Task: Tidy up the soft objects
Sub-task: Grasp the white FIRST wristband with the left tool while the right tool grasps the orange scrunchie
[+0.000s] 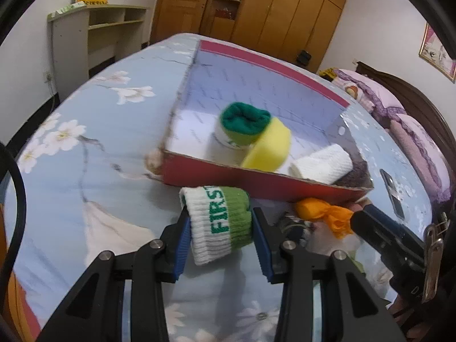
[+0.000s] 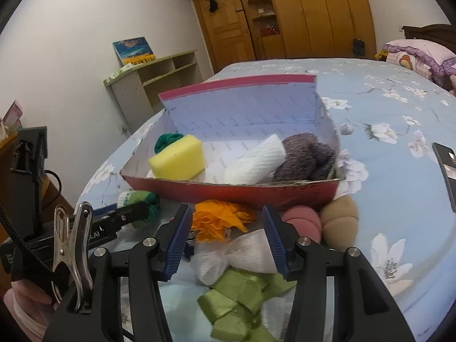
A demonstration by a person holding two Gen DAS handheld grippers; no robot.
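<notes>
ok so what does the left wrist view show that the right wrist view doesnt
Only the left wrist view: the FIRST lettering on the white-and-green sock roll between the left gripper pads, which press its sides.

Only the right wrist view: the green ribbon, pink puff, tan puff, and the open right gripper over the pile.

Both: the red box, yellow sponge, white rolled cloth, orange cloth.

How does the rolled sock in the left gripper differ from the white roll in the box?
The sock is white and green with green lettering; the white roll is plain. The sock sits outside the box, between the left gripper pads; the roll lies inside it, untouched. Both are ribbed rolled bundles.
</notes>
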